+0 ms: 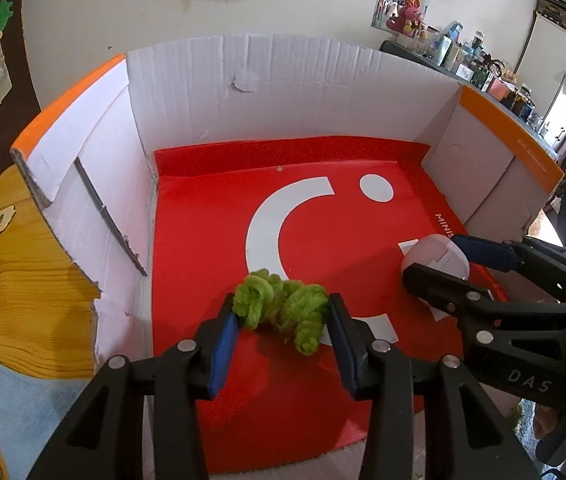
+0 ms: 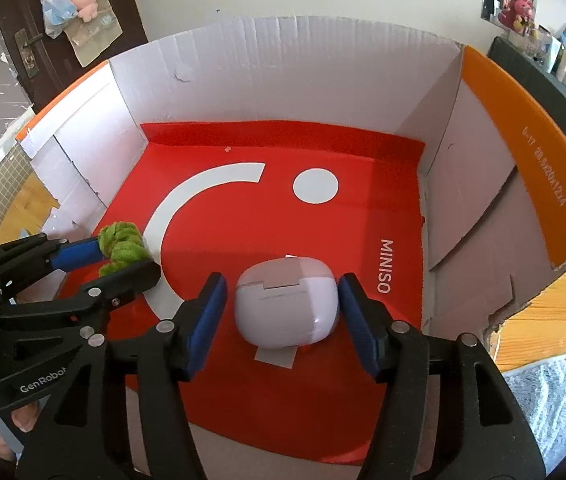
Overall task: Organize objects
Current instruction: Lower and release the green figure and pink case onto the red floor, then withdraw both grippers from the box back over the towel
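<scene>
A fuzzy green pipe-cleaner bundle (image 1: 283, 307) lies on the red Miniso sheet (image 1: 211, 240) inside an open cardboard box (image 1: 283, 80). My left gripper (image 1: 283, 312) is open around it, its blue pads close to both sides. The bundle also shows in the right wrist view (image 2: 121, 248) with my left gripper (image 2: 123, 258). A pale pink earbud case (image 2: 287, 306) rests on the sheet at the right. My right gripper (image 2: 283, 304) is open around it, with a gap on each side. The case (image 1: 437, 254) and right gripper (image 1: 439, 256) show in the left wrist view.
The box has white inner walls and orange flaps (image 2: 535, 176). It stands on a wooden table (image 1: 11, 288). A light blue cloth (image 1: 31, 412) lies beside the box at left, a grey cloth (image 2: 555, 392) at right. A cluttered shelf (image 1: 483, 64) stands behind.
</scene>
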The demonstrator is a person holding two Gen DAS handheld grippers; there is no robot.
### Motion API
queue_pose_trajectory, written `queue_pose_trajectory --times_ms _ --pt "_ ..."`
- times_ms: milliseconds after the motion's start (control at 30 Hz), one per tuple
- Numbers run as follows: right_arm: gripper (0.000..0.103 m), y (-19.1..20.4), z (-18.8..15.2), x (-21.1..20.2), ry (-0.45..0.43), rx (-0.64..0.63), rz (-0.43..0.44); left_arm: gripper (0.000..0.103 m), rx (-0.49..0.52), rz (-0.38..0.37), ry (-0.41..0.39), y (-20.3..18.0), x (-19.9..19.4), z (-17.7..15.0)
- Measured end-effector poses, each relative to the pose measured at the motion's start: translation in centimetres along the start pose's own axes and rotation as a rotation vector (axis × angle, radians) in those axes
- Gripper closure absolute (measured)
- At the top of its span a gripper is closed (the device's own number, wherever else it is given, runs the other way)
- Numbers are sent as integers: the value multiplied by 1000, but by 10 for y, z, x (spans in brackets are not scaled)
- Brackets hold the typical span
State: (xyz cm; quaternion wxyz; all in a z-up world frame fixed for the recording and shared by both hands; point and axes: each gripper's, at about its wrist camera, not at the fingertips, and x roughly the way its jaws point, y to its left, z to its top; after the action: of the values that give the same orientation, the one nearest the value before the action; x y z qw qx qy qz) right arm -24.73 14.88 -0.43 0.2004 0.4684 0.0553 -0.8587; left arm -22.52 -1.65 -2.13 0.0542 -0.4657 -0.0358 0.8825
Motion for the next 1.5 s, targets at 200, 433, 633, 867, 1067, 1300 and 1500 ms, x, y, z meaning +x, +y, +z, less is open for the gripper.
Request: queue_pose_trajectory --times_ms 200,433,633,867,1067,1300,1500 --pt "40 6 -2 -7 -16 -3 -3 51 8 3 -20 -2 -9 -2" --pt "38 13 -4 -21 -48 -15 -13 51 22 11 -49 -9 -25 -6" --pt "32 20 -9 -33 -76 -26 -19 46 22 22 -61 -10 -36 -14" --pt "29 26 -23 -53 -114 -36 -27 41 6 23 -78 -7 -52 -24" --pt "24 34 -32 -71 -150 -47 -35 35 -4 24 -98 -7 -66 -35" --pt "18 42 -44 -86 -175 -55 -31 35 -14 29 -98 -4 -73 -47" --pt "18 45 -52 -92 -184 -52 -28 35 -16 39 -100 -2 -76 -57"
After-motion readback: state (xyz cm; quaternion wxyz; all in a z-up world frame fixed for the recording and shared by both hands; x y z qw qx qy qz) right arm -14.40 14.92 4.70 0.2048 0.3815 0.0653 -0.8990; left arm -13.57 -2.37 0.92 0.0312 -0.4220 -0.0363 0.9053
